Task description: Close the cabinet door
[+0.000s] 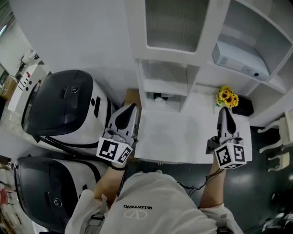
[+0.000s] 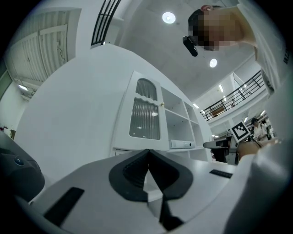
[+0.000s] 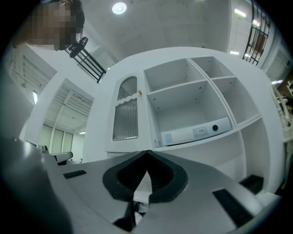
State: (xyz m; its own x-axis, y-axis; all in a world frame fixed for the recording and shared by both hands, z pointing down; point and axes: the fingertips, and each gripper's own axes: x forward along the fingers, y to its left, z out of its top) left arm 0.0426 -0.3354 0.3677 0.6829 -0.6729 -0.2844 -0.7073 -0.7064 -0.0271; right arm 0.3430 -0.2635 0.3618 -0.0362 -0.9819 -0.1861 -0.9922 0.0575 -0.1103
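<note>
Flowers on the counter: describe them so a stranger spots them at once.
Find the white cabinet with open shelves. On its counter, at the right end, stand small yellow flowers beside a black object, the only colour there.

Looking along right gripper (image 3: pixel 146 153) at 6 o'clock, jaws lying together, pinching nothing. Facing white cabinet (image 3: pixel 258 98): ribbed-glass cabinet door (image 3: pixel 126 109) at 11 o'clock, open shelves (image 3: pixel 183 105) at 1 o'clock bearing white box (image 3: pixel 194 132). Catching ceiling lamp (image 3: pixel 119 7) at 12 o'clock.
</note>
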